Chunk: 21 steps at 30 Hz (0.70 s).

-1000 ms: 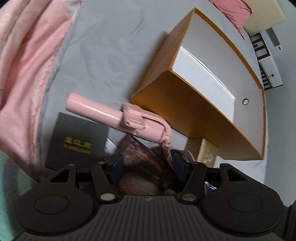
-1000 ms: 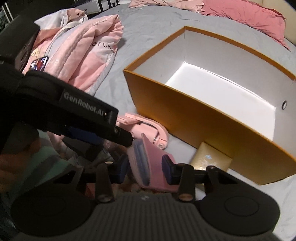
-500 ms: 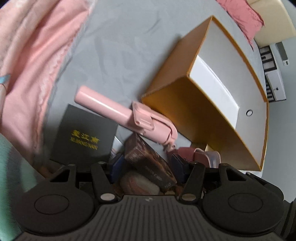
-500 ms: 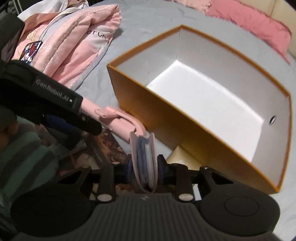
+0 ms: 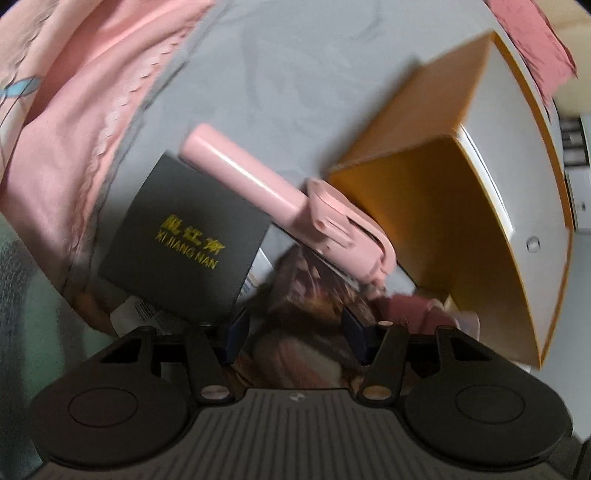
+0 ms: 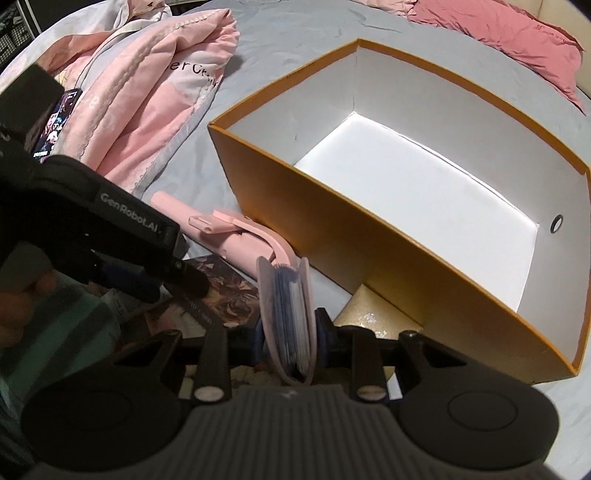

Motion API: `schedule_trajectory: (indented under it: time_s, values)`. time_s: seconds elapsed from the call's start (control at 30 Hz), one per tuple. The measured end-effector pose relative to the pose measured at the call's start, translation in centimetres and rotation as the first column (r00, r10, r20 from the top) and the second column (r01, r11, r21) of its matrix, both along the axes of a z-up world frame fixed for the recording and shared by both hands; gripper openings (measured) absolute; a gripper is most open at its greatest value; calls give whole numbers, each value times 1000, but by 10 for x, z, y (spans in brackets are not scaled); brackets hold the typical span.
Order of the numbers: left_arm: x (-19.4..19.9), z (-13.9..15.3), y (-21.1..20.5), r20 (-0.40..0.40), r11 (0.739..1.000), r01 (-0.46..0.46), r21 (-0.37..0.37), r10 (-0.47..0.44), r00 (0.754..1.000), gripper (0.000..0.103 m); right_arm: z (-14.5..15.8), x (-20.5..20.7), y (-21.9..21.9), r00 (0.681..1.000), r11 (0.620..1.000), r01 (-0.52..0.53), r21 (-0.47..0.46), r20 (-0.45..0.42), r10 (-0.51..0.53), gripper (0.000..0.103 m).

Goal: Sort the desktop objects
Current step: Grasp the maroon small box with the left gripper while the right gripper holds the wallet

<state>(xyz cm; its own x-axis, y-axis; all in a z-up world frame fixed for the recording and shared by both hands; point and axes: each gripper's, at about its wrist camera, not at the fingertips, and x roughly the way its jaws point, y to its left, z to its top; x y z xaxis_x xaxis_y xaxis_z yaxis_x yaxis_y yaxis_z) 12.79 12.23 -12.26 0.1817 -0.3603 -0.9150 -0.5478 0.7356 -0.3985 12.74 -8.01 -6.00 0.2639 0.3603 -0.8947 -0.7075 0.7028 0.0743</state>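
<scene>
Grey bed (image 6: 288, 33), orange box (image 6: 369, 254) open on it | right gripper (image 6: 289, 338) jaws clamped on pink card wallet (image 6: 288, 314), just closed | left gripper (image 5: 295, 328) jaws apart astride brown box (image 5: 314, 291) beside pink selfie stick (image 5: 273, 192)

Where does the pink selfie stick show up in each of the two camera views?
Left wrist view: the pink selfie stick lies slantwise across the middle, from upper left to lower right, its folded head by the orange box.
Right wrist view: the stick is left of centre, partly hidden by the left gripper.
Shared landmark: the orange box, close beside the stick's head.
</scene>
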Motion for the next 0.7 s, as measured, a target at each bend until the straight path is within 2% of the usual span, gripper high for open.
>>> schedule_trajectory:
  time_s: [0.1, 0.2, 0.3, 0.4, 0.5, 0.53, 0.63, 0.7]
  values:
    - [6, -1, 1, 28, 999, -42, 10, 41, 999, 65, -2, 1, 0, 1000, 1000, -3, 1, 0, 3, 30]
    - [16, -6, -4, 32, 1000, -18, -1, 18, 999, 64, -3, 2, -3, 1000, 1000, 6, 7, -11, -5, 30]
    - [19, -18, -7, 2, 1000, -5, -23, 5, 1000, 59, -5, 5, -3, 999, 1000, 19, 18, -26, -19, 30]
    - [21, -14, -4, 44, 1000, 3, -30, -1, 999, 47, -6, 8, -4, 999, 999, 34, 31, -39, -33, 29]
    - [21, -6, -2, 73, 999, 36, -24, -34, 997, 45, -4, 7, -7, 998, 998, 57, 39, -34, -55, 24]
    - [20, -3, -4, 92, 998, 61, -19, -59, 994, 42, -3, 7, -8, 997, 997, 66, 40, -29, -65, 23]
    - [14, 23, -10, 233, 991, 137, 0, -133, 963, 32, 1, 7, -18, 993, 992, 108, 66, -50, -105, 21]
    - [11, 48, -18, 355, 977, 197, 84, -214, 910, 26, 6, 5, -27, 988, 985, 147, 91, -53, -143, 21]
